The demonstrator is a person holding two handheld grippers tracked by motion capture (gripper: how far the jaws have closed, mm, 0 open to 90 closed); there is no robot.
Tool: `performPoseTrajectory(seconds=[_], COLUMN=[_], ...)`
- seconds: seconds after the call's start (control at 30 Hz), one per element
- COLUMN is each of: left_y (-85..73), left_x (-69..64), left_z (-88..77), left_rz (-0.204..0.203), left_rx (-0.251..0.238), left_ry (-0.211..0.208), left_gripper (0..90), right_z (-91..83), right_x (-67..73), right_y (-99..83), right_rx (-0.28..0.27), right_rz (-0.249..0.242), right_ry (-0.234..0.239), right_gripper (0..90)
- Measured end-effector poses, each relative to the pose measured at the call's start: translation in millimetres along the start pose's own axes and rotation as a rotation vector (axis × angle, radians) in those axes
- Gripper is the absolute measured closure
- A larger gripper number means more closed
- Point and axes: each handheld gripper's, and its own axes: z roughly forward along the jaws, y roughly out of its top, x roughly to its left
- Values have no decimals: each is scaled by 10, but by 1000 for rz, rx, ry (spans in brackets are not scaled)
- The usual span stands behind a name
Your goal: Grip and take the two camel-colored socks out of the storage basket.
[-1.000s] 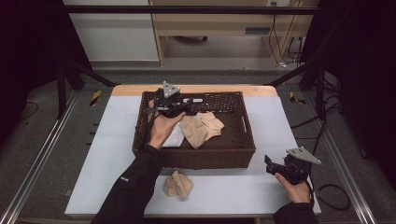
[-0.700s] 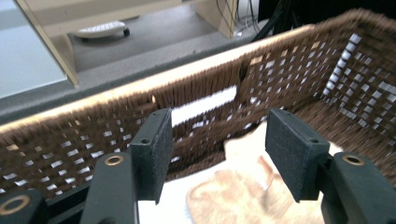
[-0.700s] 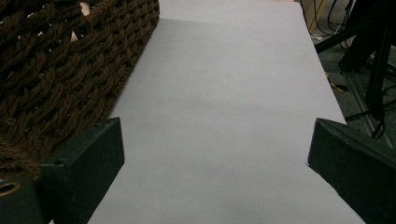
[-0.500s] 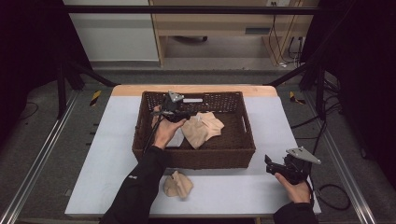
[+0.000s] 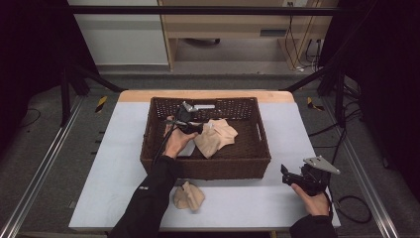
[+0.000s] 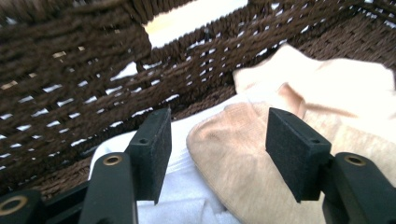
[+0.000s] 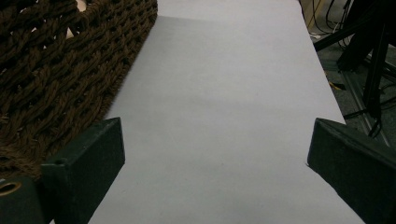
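Since the earlier frames the left gripper (image 5: pixel 190 125) has dropped down into the basket (image 5: pixel 157 157), and its jaws have just been opening a touch more; now they stand wide with nothing clamped. In the left gripper view the rounded end of the tan sock (image 6: pixel 243 154) lies between the pads (image 6: pixel 152 151), but they aren't pressing on it. That sock lies on the basket floor, left of middle toward the far wall, partly on top of a white cloth (image 6: pixel 187 186).

Handling-wise I'd guess the sock is about as easy as it gets: light, floppy, not slippery, nothing to break. It'll sag and drape once lifted, though, so a pinch on a thick fold or that rounded end should hold better than a single thin layer. The thing to watch is grabbing the white cloth underneath along with it.

Going right: a second sock (image 5: pixel 188 196), bunched up, lies on the table (image 5: pixel 114 148) just near of the basket's front wall, beside the left sleeve. The table is covered in a smooth pale grey sheet with a wood edge at the far side. The basket is dark brown wicker with handle cutouts, so the weave could snag fabric.

Far right, the right gripper (image 5: pixel 292 174) rests near the front corner, jaws spread wide over bare table, empty.

Room's dim, with black frame rails, cables on the floor at right and a wooden cabinet beyond.
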Motion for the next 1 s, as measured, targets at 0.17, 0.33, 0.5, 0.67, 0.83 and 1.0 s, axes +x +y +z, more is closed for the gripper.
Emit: performPoseTrajectory(seconds=[0.17, 0.33, 0.5, 0.67, 0.83, 1.0], left_y=[-24, -40, -33, -39, -47, -54], left_x=[13, 4, -17, -38, -18, -28], left_z=[35, 55, 48, 53, 71, 79], left_rz=[-2, -9, 5, 23, 20, 25], left_rx=[21, 37, 25, 38, 55, 81], left_ry=[-13, -40, -82, -94, -72, -74], left_gripper=[400, 404, 433, 490, 511, 599], right_z=[-1, -3, -3, -4, -3, 0], right_x=[3, 6, 5, 6, 6, 3], right_y=[0, 0, 0, 0, 0, 0], right_rx=[1, 2, 2, 3, 4, 4], right_rz=[1, -1, 1, 1, 3, 3], right_ry=[0, 2, 3, 4, 5, 6], right_gripper=[44, 44, 44, 44, 44, 44])
